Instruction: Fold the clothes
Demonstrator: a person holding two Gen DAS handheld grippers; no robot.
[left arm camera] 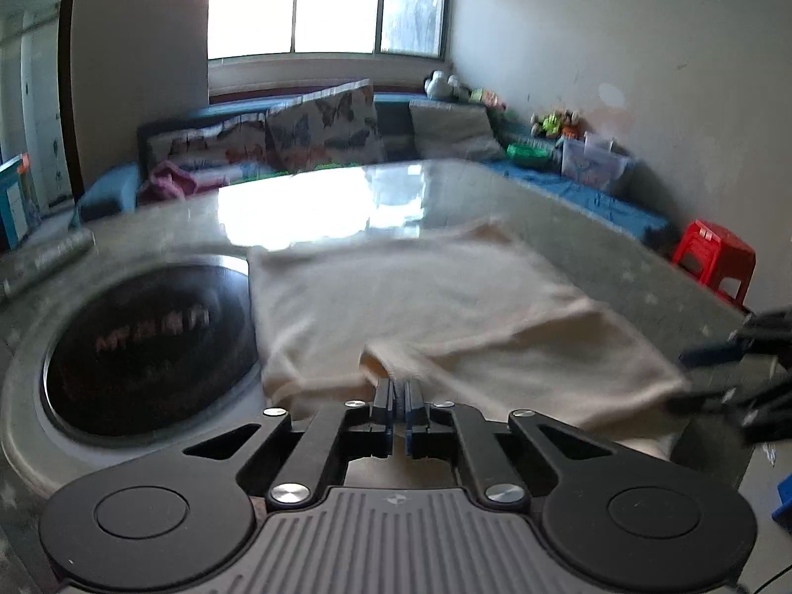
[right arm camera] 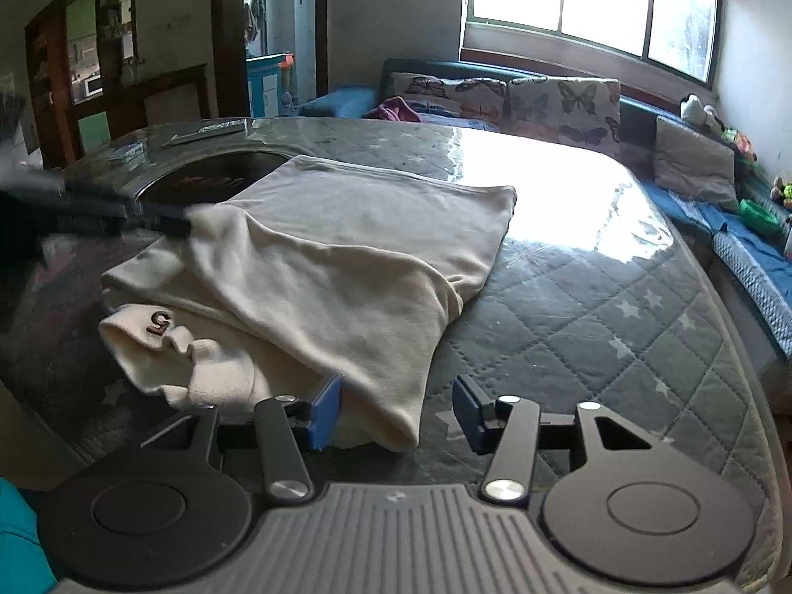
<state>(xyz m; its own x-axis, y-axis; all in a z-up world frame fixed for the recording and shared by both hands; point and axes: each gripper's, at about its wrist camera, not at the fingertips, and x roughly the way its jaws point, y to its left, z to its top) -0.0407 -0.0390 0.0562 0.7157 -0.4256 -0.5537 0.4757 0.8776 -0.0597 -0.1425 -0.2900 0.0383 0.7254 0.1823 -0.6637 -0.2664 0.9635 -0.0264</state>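
Cream-coloured knit cotton top (right arm camera: 346,257) lies partly folded on the grey quilted star-print table cover under clear plastic (right arm camera: 594,307), its far edge overlapping a round black inset hob (left arm camera: 148,341). One layer is already turned over the body, while a ribbed cuff bearing a dark numeral 5 (right arm camera: 159,322) sticks out at the near edge, so I judge the fold about halfway: that sleeve needs tucking and a final fold is left.

The left gripper (left arm camera: 397,391) has its jaws pressed together on a raised edge of the fabric, pinching it; this view is smeared by blur, so exactly which hem it holds is hard to tell. The right gripper (right arm camera: 398,403) has its blue pads (right arm camera: 324,413) spread wide, straddling the near corner of the garment without clamping it.

Around the table, a bright window (right arm camera: 589,5) glares off the plastic. A bench with butterfly-print cushions (right arm camera: 559,99) runs under it, a red plastic stool (left arm camera: 713,260) stands by the wall, and toys sit along the blue-covered ledge (left arm camera: 594,193).
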